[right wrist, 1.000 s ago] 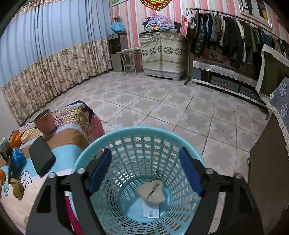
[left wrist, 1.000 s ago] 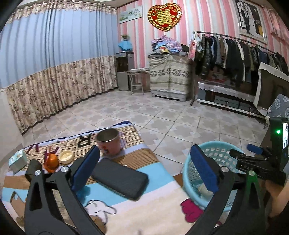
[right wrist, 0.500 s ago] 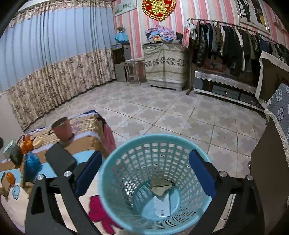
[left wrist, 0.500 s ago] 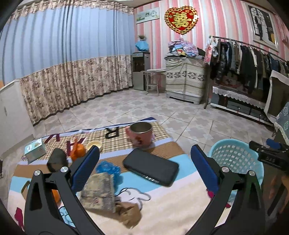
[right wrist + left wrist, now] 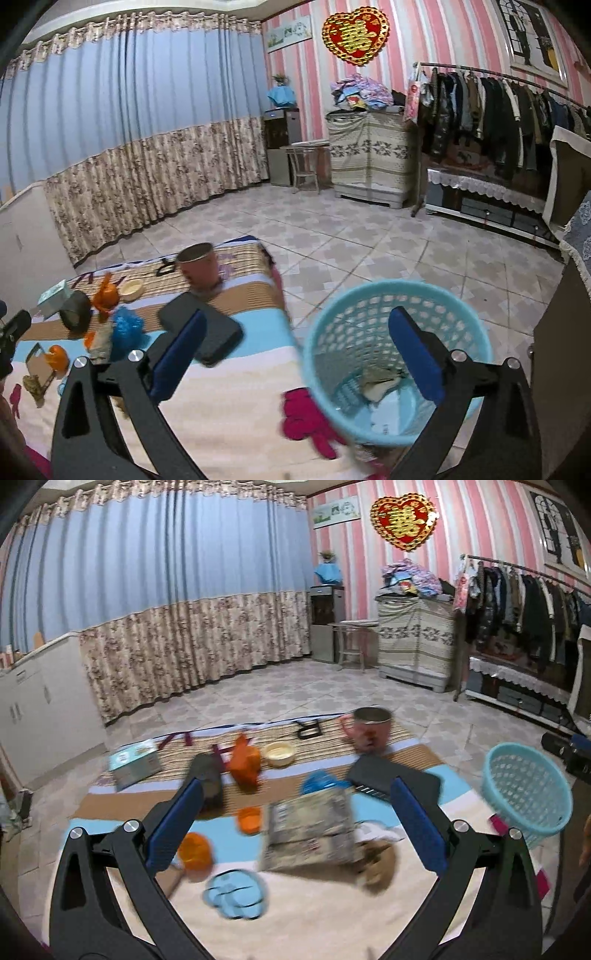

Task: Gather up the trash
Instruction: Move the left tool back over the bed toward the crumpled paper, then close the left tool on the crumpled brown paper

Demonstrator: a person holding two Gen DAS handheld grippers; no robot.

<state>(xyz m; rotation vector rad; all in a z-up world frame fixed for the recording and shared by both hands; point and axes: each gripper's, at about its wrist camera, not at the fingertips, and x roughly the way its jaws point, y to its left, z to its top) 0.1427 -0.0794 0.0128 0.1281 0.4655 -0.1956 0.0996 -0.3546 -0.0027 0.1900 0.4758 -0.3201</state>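
With one scrap already lying in the basket (image 5: pixel 399 343), both grippers are between pickups: the right gripper (image 5: pixel 299 358), jaws just opened wide and empty, hangs over the basket rim, while the left gripper (image 5: pixel 295 823), spread and empty, faces the bed (image 5: pixel 314 923). Next target, probably: the crumpled wrapper (image 5: pixel 308 829), dead ahead at twelve o'clock, needing a forward reach and pinch.

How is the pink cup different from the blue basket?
The pink cup stands on the covered table, while the blue basket stands beside the table and lower. The cup has solid walls; the basket's walls are full of holes. The cup looks much smaller than the basket. Scraps lie in the basket; the cup's inside is hidden. Both stand upright, open at the top.
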